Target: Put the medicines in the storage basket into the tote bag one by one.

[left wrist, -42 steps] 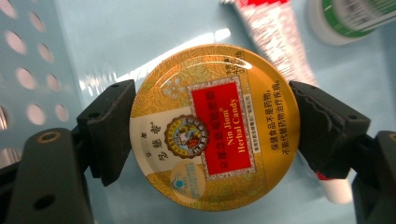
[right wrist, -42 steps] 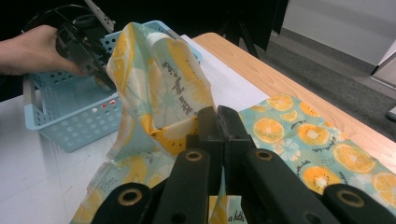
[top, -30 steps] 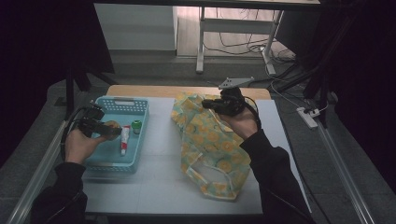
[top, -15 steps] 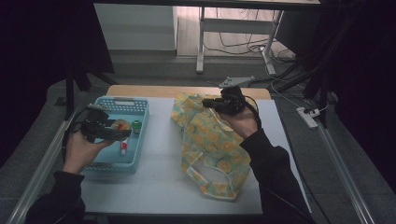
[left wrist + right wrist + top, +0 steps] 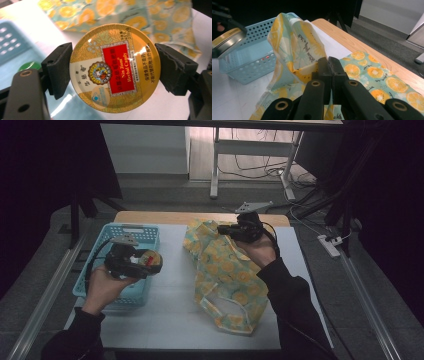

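Round gold candy tin (image 5: pixel 114 67) — red label, held aloft; orange-print fabric bag (image 5: pixel 225 275) — rim lifted

We wear dark long sleeves on both arms, reaching to the wrists. Our left tongs (image 5: pixel 150 263) and right tongs (image 5: pixel 224 229) are matte black, with ribbed jaw pads, brass-coloured screws, looping black cables and a grey three-cornered plate on top.

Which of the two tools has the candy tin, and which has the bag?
The left tool clamps the round gold candy tin by its edges; the right tool is pinched shut on the orange-print bag.
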Demonstrator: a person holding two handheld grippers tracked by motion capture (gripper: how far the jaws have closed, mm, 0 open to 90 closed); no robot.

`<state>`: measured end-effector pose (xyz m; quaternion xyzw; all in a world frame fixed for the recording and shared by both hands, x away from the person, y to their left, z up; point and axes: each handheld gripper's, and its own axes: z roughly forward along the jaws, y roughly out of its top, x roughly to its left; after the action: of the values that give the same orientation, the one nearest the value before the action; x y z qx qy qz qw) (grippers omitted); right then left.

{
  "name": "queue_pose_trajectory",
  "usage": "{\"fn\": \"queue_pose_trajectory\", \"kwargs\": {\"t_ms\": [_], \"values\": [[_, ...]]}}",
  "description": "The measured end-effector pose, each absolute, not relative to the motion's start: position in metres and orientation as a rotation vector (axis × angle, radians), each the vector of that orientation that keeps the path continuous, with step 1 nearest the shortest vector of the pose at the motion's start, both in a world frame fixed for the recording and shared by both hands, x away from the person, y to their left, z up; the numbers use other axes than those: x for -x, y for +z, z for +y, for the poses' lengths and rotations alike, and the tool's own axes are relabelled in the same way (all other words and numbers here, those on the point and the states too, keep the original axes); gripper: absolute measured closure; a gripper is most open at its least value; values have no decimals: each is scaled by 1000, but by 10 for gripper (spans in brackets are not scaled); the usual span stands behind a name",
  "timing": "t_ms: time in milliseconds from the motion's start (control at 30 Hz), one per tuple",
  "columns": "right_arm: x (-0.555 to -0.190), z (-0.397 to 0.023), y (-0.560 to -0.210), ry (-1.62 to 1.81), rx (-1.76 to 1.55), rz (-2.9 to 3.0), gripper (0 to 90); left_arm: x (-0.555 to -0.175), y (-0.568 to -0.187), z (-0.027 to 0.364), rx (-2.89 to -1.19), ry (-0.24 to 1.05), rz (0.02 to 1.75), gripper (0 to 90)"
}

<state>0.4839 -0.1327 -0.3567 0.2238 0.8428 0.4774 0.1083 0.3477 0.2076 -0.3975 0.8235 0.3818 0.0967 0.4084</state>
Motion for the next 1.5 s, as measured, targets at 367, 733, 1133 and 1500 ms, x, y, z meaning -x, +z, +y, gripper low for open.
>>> {"fn": "queue_pose_trajectory", "kwargs": {"t_ms": [367,733,1133,1500], "values": [[-488,-134,-358,1405,-675,2471,897,-354,-396,149,-2109,184,803,207],[-493,-135,-358,1408,-690,2468,896,-370,-400,88,-2153,143,689,207],[-496,-137,-357,1408,-703,2460,896,-401,-423,39,-2183,155,668,206],[-501,-138,-361,1396,-724,2454,897,-428,-448,23,-2205,197,705,206]]}}
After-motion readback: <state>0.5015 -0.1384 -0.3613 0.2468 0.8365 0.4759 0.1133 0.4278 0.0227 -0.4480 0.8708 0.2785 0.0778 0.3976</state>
